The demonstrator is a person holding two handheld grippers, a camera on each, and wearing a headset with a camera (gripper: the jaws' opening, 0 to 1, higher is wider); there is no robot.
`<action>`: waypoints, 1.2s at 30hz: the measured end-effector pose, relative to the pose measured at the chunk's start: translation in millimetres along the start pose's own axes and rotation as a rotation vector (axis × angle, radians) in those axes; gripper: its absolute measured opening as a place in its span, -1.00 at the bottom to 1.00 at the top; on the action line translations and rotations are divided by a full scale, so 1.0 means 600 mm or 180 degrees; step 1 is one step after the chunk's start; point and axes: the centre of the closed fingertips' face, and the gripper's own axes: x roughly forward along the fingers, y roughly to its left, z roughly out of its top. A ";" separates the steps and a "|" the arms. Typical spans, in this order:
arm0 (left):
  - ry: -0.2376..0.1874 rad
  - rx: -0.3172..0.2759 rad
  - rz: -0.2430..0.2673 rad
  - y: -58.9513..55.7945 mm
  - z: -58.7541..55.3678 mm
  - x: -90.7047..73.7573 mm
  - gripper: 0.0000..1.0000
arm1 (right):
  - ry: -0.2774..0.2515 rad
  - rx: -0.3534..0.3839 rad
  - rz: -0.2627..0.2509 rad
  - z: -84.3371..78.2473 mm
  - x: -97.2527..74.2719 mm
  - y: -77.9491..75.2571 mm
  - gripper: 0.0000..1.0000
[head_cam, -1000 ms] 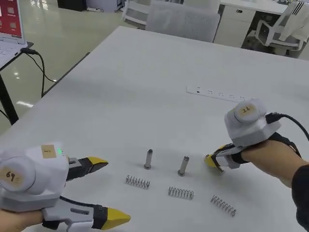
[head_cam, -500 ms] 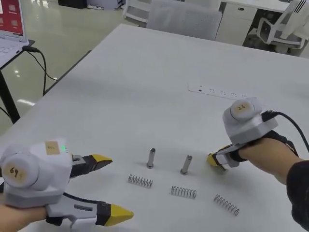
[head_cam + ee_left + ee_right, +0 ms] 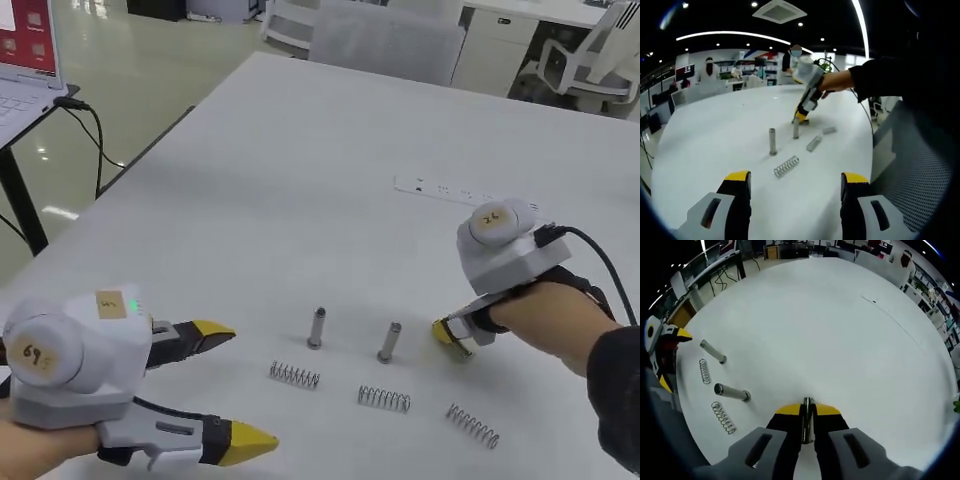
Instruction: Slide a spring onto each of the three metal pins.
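Note:
Two metal pins stand upright on the white table. The third pin is clamped between the fingers of my right gripper, low over the table just right of the standing pins. In front of the pins, three springs lie in a row. My left gripper stands open at the lower left, holding nothing. In the left gripper view, the nearest spring lies ahead of the left gripper.
A white power strip lies on the table behind the right gripper. A laptop sits on a side desk at far left, with a cable hanging. Office chairs stand beyond the far edge.
The head camera has shifted a little. Both grippers, the pins and the springs keep their places relative to each other.

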 end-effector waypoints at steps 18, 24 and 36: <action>-0.0010 0.0082 0.0034 -0.006 0.017 -0.004 0.37 | -0.0220 0.0107 0.0044 0.005 -0.037 0.001 -0.90; 0.0007 0.0094 0.0013 -0.011 0.016 -0.003 0.36 | -0.0293 0.0119 0.0046 -0.001 -0.054 -0.004 -0.90; 0.0019 0.0158 -0.0035 -0.021 0.025 0.001 0.35 | -0.0407 0.0133 0.0039 -0.025 -0.085 0.011 -0.91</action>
